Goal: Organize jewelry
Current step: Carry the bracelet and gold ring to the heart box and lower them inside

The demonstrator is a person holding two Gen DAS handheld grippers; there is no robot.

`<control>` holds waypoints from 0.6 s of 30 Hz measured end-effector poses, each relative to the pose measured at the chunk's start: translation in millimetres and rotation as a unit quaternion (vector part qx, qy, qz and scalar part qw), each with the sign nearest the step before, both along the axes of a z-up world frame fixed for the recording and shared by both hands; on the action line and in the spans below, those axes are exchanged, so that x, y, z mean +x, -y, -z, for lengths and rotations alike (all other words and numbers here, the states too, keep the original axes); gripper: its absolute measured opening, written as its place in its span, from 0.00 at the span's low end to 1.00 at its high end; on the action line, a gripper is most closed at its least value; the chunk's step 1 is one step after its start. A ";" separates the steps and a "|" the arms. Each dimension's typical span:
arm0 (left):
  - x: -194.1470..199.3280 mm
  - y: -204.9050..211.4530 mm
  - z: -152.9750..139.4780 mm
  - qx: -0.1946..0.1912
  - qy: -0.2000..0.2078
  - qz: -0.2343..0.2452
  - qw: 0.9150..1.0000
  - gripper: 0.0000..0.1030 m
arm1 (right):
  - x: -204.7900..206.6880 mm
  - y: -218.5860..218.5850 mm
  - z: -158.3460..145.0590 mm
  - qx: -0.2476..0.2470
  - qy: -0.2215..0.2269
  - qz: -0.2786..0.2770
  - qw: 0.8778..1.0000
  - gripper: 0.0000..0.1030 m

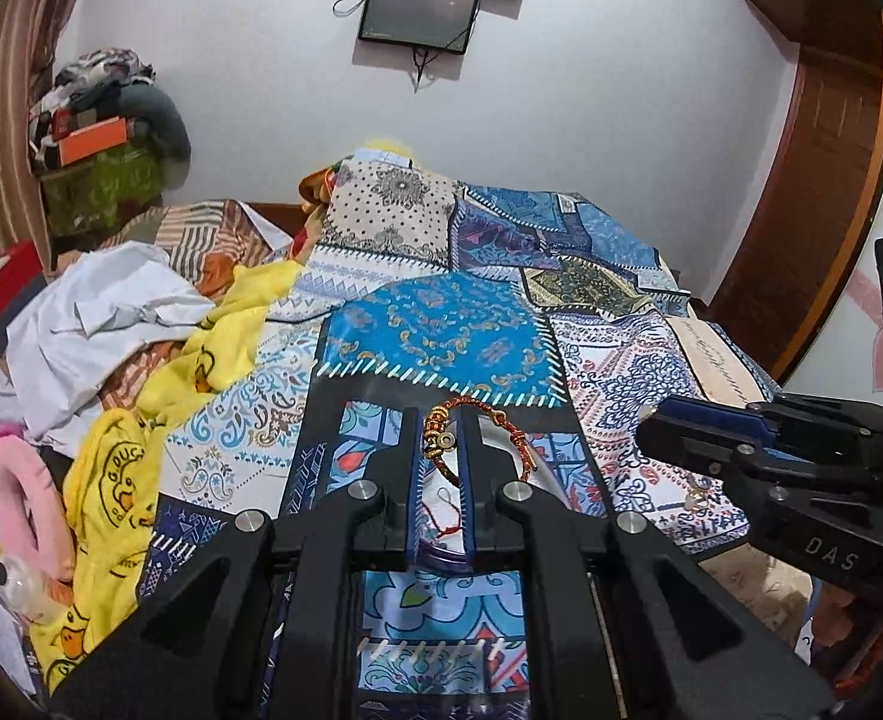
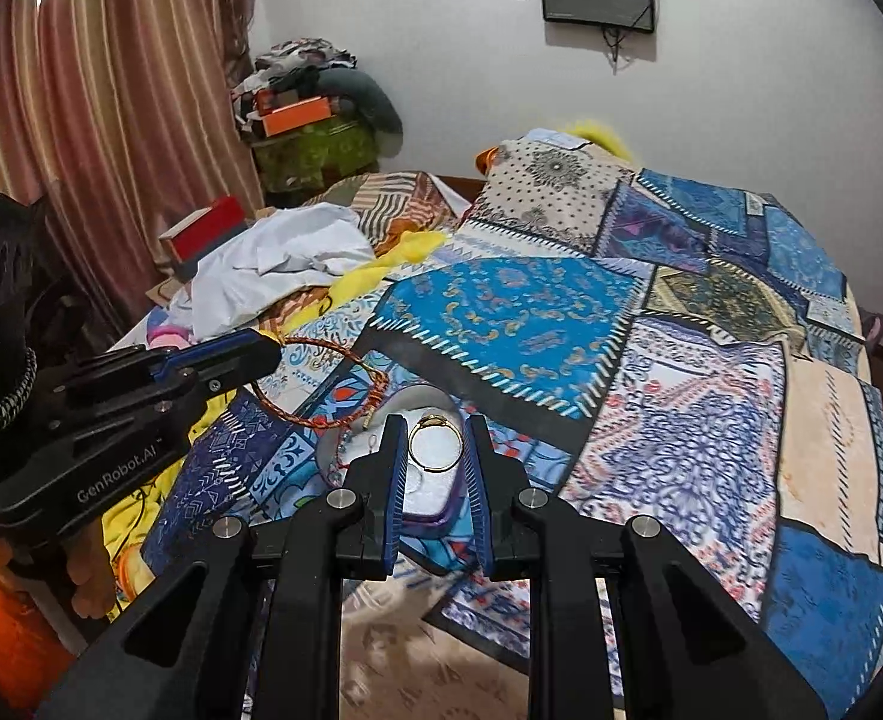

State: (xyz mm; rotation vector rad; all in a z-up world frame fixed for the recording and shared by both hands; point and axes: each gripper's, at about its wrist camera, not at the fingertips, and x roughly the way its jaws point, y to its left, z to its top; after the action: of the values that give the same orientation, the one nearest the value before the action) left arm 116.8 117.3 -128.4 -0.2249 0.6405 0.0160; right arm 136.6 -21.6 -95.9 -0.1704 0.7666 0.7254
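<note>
My left gripper (image 1: 439,438) is shut on a red-orange braided bracelet (image 1: 441,420) with gold beads, held above the patchwork bed cover; the bracelet also shows in the right wrist view (image 2: 327,381), hanging from the left gripper's fingertips (image 2: 261,348). My right gripper (image 2: 435,444) is shut on a thin gold ring (image 2: 435,441), held over a white tray with a purple rim (image 2: 441,492). A thin red cord piece (image 2: 345,450) lies on the tray's left side. The right gripper shows at the right of the left wrist view (image 1: 669,438).
Blue patchwork cover (image 2: 519,324) spans the bed. White cloth (image 2: 279,264), yellow duck-print garment (image 1: 111,480) and a pink item (image 1: 21,480) lie at the left. A red box (image 2: 201,234), curtain (image 2: 81,90) and cluttered shelf (image 2: 309,138) stand behind.
</note>
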 end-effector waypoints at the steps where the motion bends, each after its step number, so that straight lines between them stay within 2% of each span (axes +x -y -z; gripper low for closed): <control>1: 1.9 -2.0 3.7 -0.005 -0.003 0.002 1.000 0.09 | 1.6 -3.3 2.0 -0.003 -0.002 -0.002 1.000 0.17; 7: 16.4 -1.6 25.5 -0.027 -0.024 0.020 0.999 0.09 | 10.0 -18.6 18.5 -0.022 -0.019 -0.005 1.000 0.17; 18: 34.9 5.6 54.0 -0.031 -0.054 0.053 0.997 0.09 | 24.8 -33.4 42.2 -0.042 -0.049 -0.005 0.998 0.16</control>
State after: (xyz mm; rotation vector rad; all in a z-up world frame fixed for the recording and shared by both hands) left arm 151.7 111.6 -182.4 -0.2513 0.7607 -0.0949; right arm 161.4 11.8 -138.1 -0.2168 0.8905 0.7149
